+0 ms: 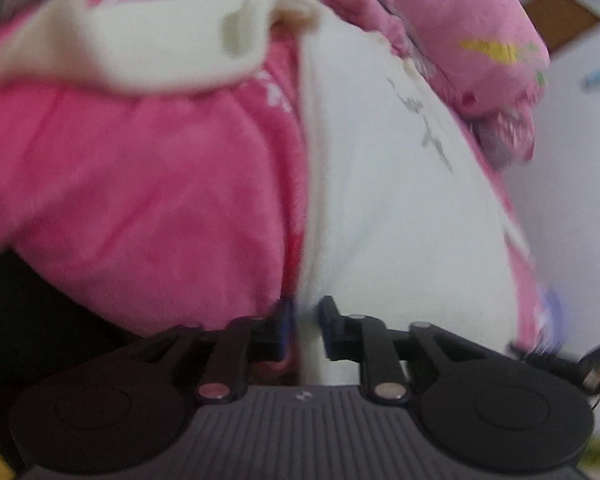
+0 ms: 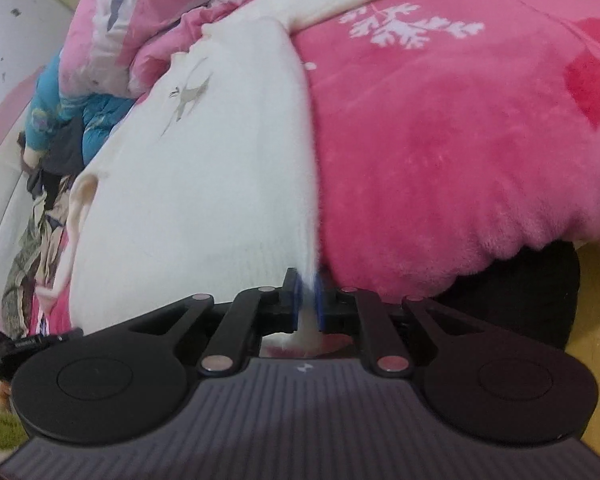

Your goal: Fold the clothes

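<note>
- my right gripper (image 2: 306,298) has its fingers pinched on the near hem corner of the white sweater (image 2: 204,168), cloth running straight between the blue pads.
- my left gripper (image 1: 304,328) has its fingers a little apart at the opposite hem corner; white cloth sits in the gap, but i don't see the pads pressing it, so i read that side as let go.
- the sweater lies spread on the pink fleece blanket (image 2: 460,160) of the bed, grey embroidered motif (image 2: 190,98) facing up, one sleeve (image 2: 340,4) stretched out across the blanket.
- progress, as i judge it: early. the body looks laid out flat, but no fold shows yet; sleeves and body remain to be folded.
- a heap of other clothes (image 2: 56,132) sits beyond the sweater, unfolded.
</note>
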The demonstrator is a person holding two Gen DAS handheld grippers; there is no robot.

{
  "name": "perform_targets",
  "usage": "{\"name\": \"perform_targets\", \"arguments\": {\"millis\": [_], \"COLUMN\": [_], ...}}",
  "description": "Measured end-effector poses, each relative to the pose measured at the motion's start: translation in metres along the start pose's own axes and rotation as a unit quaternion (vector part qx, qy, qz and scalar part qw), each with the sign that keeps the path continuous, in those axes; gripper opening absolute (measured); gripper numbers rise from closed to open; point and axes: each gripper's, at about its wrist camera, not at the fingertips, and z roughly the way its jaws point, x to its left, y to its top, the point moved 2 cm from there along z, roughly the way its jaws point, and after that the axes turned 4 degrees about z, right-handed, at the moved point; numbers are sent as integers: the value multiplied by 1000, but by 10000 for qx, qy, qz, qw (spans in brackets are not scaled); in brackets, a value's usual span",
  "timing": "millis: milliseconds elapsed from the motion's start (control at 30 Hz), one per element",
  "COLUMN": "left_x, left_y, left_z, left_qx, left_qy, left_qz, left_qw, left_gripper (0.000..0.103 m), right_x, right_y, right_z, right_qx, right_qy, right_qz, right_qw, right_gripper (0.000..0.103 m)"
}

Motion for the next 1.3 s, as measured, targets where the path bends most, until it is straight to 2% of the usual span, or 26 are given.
{"name": "perform_targets", "arguments": {"millis": [67, 100, 167, 233, 300, 367, 467, 500, 567, 700, 800, 867, 900, 933, 1000, 1033, 1067, 1167, 1300], "left_x": [-9, -14, -23, -39, -59, -83, -130, -148, -186, -243, -271, -281, -282, -282, -275, -272, -269, -264, -265], "left_y": [10, 15, 26, 39, 56, 75, 93, 95, 99, 109, 117, 122, 125, 128, 133, 134, 134, 132, 133], "left_z": [-7, -12, -23, -27, -24, -13, 30, 47, 86, 156, 195, 218, 229, 240, 260, 267, 268, 265, 264], "left_qx": [156, 139, -45, -292, -505, -600, -479, -410, -353, -289, -224, -237, -254, -217, -41, 26, 41, 40, 143], "left_qy": [348, 616, 1080, 1328, 1401, 1254, 676, 468, 162, -174, -478, -617, -647, -661, -656, -677, -709, -698, -638], "left_qz": [400, 584, 1036, 1455, 1865, 2330, 3024, 3286, 3843, 4677, 4931, 4974, 4949, 4879, 4645, 4536, 4480, 4475, 4480], "left_qw": [9985, 9963, 9887, 9800, 9711, 9625, 9496, 9424, 9224, 8832, 8684, 8650, 8662, 8701, 8831, 8886, 8912, 8915, 8916], "left_gripper": [37, 47, 49, 52, 54, 56, 58, 58, 59, 59, 59, 59, 59, 58, 57, 57, 58, 58, 58], "right_x": [2, 3, 2, 0, -3, -7, -14, -20, -35, -72, -89, -85, -82, -80, -82, -85, -89, -91, -77], "right_y": [1, 2, 7, 18, 35, 57, 103, 119, 151, 201, 220, 231, 236, 240, 247, 250, 253, 268, 289], "right_z": [-6, -10, -21, -33, -38, -37, -19, -10, 15, 81, 121, 126, 127, 130, 139, 143, 147, 142, 123], "right_qx": [31, 36, -61, -292, -523, -718, -939, -1013, -1110, -959, -865, -1015, -1123, -1212, -1313, -1323, -1327, -1500, -1847], "right_qy": [-133, -180, -156, 15, 370, 760, 1193, 1291, 1461, 1592, 1392, 1417, 1358, 1288, 1128, 1090, 1102, 1244, 1170], "right_qz": [-276, -372, -453, -433, -309, -135, 331, 542, 1165, 2496, 3019, 2983, 2869, 2796, 2811, 2853, 2896, 2658, 1947], "right_qw": [9995, 9991, 9988, 9986, 9975, 9944, 9879, 9850, 9761, 9504, 9392, 9384, 9416, 9437, 9439, 9430, 9415, 9441, 9562], "right_gripper": [25, 29, 40, 49, 54, 59, 64, 65, 67, 67, 64, 64, 63, 58, 40, 23, 16, 11, 10]}}
